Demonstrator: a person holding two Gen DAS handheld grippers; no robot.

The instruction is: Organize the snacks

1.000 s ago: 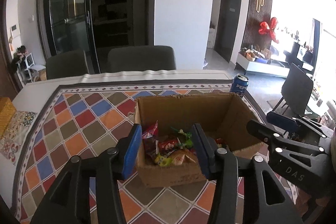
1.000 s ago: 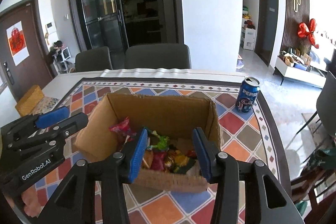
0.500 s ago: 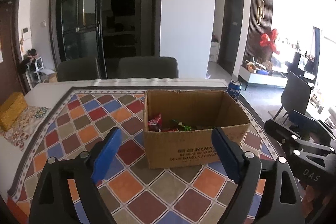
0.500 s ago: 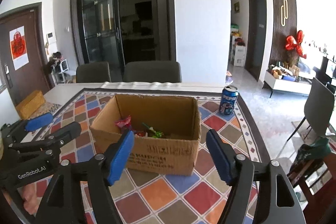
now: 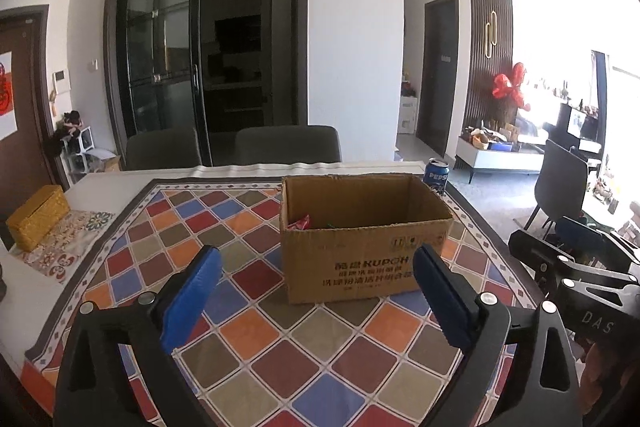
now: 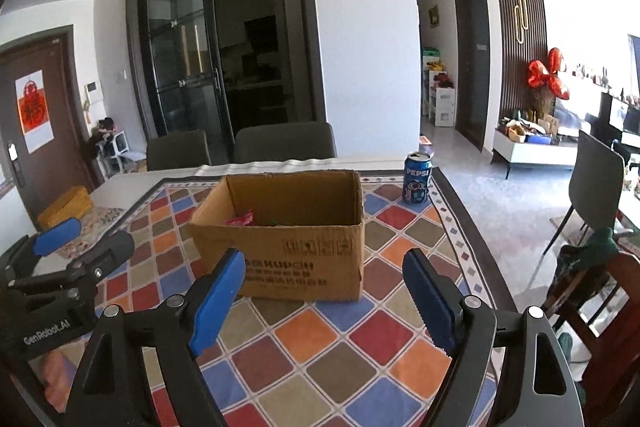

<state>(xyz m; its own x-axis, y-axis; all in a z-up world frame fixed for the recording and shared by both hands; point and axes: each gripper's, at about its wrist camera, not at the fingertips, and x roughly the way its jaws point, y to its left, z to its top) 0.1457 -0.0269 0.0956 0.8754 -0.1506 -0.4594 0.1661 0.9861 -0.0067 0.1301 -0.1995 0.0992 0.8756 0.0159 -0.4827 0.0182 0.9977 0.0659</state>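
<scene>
Grippers, left (image 5: 316, 297) and right (image 6: 324, 293), both empty, jaws opening. Box (image 5: 360, 251) near bench (image 5: 486, 227) edge; a careless reach could shove it, or topple the can (image 6: 417, 177).

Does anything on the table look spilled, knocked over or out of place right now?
Nothing stands out. The cardboard box sits upright on the patterned tablecloth with snack wrappers inside, none spilled around it. The Pepsi can stands upright beyond the box's far right corner. Both tools are empty, their jaws opening.
</scene>
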